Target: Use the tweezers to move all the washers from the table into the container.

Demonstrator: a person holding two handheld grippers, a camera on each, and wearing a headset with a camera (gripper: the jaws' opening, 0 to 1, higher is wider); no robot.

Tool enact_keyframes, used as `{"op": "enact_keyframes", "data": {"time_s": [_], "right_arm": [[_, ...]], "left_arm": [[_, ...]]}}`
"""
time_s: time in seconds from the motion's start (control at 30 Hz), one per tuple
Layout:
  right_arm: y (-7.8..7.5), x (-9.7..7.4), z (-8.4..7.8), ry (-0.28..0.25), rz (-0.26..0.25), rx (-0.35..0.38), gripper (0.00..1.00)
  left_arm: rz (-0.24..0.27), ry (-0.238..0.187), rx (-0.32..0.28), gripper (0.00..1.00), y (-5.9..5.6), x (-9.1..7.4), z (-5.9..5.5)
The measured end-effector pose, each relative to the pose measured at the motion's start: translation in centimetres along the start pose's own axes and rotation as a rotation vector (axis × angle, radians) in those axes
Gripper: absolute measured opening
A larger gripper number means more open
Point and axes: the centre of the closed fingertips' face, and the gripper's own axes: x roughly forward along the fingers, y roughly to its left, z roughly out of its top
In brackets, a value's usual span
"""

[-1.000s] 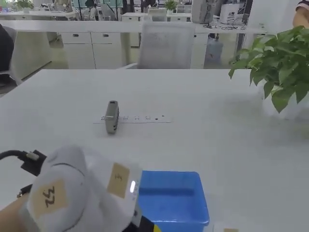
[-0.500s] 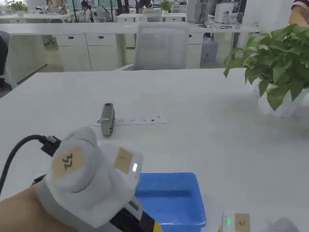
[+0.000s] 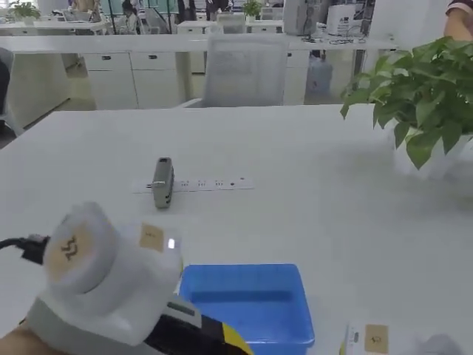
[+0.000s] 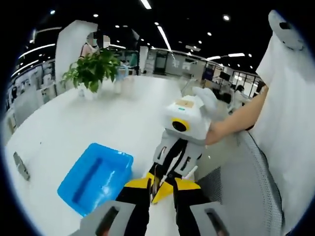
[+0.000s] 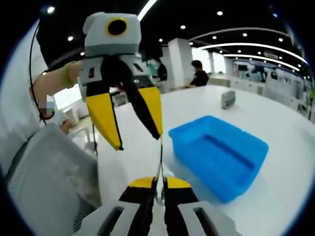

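The right gripper (image 5: 160, 183) pinches the tweezers (image 5: 161, 156) between narrow fingers, the left gripper (image 5: 139, 142) hangs at 11 o'clock with fingers spread wide, and the blue container (image 5: 221, 152) sits on the table (image 5: 290, 132) at 3 o'clock.

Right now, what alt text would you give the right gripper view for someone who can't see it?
The right gripper, jaws shut, grips thin tweezers. The left gripper hangs above it with jaws open, and a blue container sits on the white table to the right.
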Motion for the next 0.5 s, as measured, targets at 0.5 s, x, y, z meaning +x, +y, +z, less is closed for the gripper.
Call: {"op": "enact_keyframes", "data": {"time_s": [0.5], "right_arm": [[-1.6, -0.5, -0.3, -0.085, -0.009, 0.248, 0.03]], "left_arm": [[0.411, -0.274, -0.267, 0.42, -1.3, -5.3, -3.9]]}}
